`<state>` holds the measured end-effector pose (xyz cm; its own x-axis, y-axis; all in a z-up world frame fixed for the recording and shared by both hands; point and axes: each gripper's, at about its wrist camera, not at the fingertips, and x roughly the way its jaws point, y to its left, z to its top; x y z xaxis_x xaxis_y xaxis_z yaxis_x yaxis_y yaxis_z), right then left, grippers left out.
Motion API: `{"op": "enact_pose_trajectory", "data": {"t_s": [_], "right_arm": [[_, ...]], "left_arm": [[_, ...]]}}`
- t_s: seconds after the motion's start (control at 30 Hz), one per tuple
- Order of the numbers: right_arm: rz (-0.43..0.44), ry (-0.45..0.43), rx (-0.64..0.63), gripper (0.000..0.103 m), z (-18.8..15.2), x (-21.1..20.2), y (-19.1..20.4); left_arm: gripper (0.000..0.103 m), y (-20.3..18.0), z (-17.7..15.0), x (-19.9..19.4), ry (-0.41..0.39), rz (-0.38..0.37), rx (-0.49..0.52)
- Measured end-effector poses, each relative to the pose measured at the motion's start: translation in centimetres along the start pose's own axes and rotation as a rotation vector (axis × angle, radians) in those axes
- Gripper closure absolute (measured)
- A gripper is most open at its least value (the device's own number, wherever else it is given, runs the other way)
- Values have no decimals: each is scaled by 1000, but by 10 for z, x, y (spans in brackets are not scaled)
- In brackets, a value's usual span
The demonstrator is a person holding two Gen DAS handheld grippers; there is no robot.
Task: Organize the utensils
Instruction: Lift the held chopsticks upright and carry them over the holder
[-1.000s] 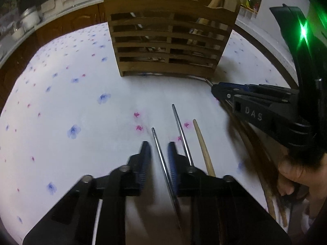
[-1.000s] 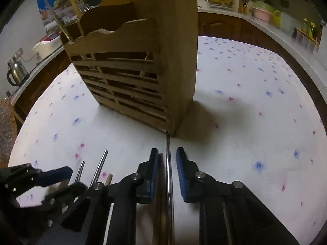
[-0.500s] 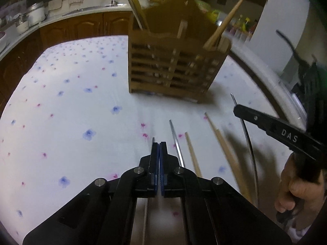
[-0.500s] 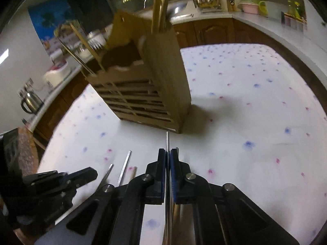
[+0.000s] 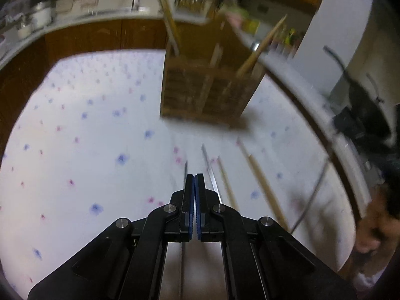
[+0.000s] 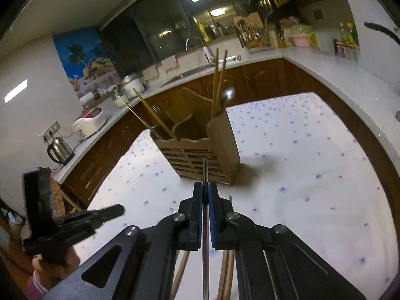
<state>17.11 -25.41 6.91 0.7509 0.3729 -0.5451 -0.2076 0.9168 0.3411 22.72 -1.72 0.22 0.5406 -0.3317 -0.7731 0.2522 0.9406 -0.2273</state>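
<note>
A slatted wooden utensil holder (image 5: pixel 207 92) (image 6: pixel 200 155) stands mid-table with wooden chopsticks (image 6: pixel 217 80) and metal ones sticking out. My left gripper (image 5: pixel 194 178) is shut on a thin metal chopstick (image 5: pixel 185 170), lifted above the table. My right gripper (image 6: pixel 205 187) is shut on another metal chopstick (image 6: pixel 205 172), its tip pointing at the holder, raised high. A metal chopstick (image 5: pixel 210 172) and wooden chopsticks (image 5: pixel 262 185) lie on the cloth right of my left gripper. The left gripper also shows in the right wrist view (image 6: pixel 100 216).
The table wears a white cloth with blue and pink flowers (image 5: pixel 87 137). Kitchen counters (image 6: pixel 337 75) with a kettle (image 6: pixel 60 150), rice cooker (image 6: pixel 90 122) and dish rack (image 6: pixel 252 35) surround it. More wooden chopsticks (image 6: pixel 225 270) lie beneath my right gripper.
Both grippers closed on metal chopsticks that lay between their fingers, then lifted them off the cloth. The views rose and pulled back from the holder.
</note>
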Motion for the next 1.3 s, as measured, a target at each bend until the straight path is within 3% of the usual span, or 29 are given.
{"op": "enact_pose_trajectory", "data": {"t_s": [0.03,0.1,0.17,0.37,0.43,0.5,0.57,0.7,0.93,1.07,1.3], "right_arm": [[4,-5,1,99,0,-3,2],[10,-18,2,99,-1,-9,5],[16,-22,3,98,-2,-14,6],[18,-36,16,98,-7,-29,4],[17,-39,20,98,-7,-31,3],[17,-43,23,99,-8,-34,3],[19,-48,24,99,-8,-37,3],[28,-56,25,98,-9,-40,6],[44,-89,12,98,-4,-50,14],[48,-115,-1,98,3,-56,21],[54,-135,-24,98,11,-59,32]], "left_arm": [[99,0,-1,8,24,1,8],[83,-4,-4,26,63,45,30],[80,-7,-6,38,75,71,60],[82,-16,-7,78,150,116,128],[85,-22,-8,80,118,149,178],[99,-23,-8,81,119,146,190],[99,-21,-7,80,119,131,177],[99,-12,-7,58,62,73,104],[99,0,0,-21,-108,-50,-33],[99,-1,8,-61,-197,-77,-39],[99,2,16,-89,-264,-86,-30]]}}
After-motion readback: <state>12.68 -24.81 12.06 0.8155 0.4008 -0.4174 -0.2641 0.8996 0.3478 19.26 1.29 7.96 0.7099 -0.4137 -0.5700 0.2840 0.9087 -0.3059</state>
